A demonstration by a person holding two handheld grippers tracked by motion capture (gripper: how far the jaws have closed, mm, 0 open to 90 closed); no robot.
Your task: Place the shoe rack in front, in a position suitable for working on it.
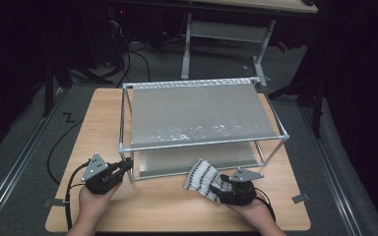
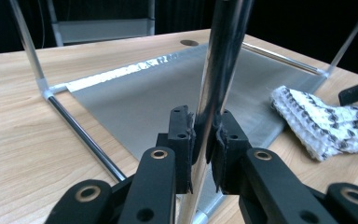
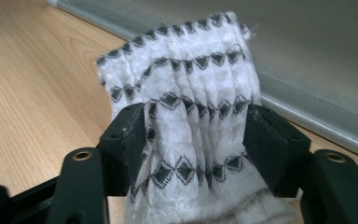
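High view: left gripper [image 1: 124, 166] jaws pinch the rack's front post [image 2: 219, 70], right gripper [image 1: 220, 186] jaws stand spread around the patterned cloth [image 1: 202, 177] on the surface [image 1: 167, 206] (apparently just set down); next, probably back off.

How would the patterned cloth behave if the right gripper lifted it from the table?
The cloth looks floppy: it lies bunched in soft folds, so it would probably droop. Its thin crinkled weave suggests it is light. The textured surface seems unlikely to slip between the right gripper jaws, which stand wide on either side of it.
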